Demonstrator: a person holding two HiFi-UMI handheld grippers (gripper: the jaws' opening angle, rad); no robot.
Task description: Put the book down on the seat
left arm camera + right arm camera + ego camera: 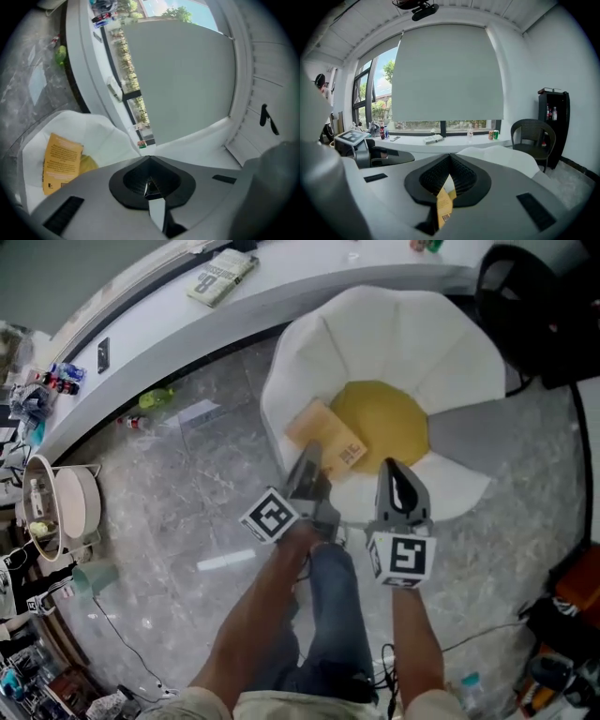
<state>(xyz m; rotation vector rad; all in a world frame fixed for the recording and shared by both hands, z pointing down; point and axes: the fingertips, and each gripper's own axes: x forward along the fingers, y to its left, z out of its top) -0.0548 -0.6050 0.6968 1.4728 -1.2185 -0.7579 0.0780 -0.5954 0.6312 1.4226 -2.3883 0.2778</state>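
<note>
An orange-tan book [327, 439] lies flat on the yellow seat cushion [389, 418] of a white petal-shaped chair [441, 343], with its barcode face up. My left gripper [307, 459] hovers just above the book's near edge, shut with nothing in it. My right gripper [390, 467] hangs beside it over the seat's front, shut and apart from the book. In the left gripper view the book [61, 161] rests low at the left, clear of the closed gripper [150, 182]. In the right gripper view a sliver of the book [443, 205] shows through the slit of the closed gripper [449, 180].
A long white window ledge [141, 324] curves behind the chair and carries another book [221, 277]. A green bottle [155, 397] and paper [199, 413] lie on the marble floor. A black wicker chair [533, 136] stands at the right, a round white stand [66, 507] at the left.
</note>
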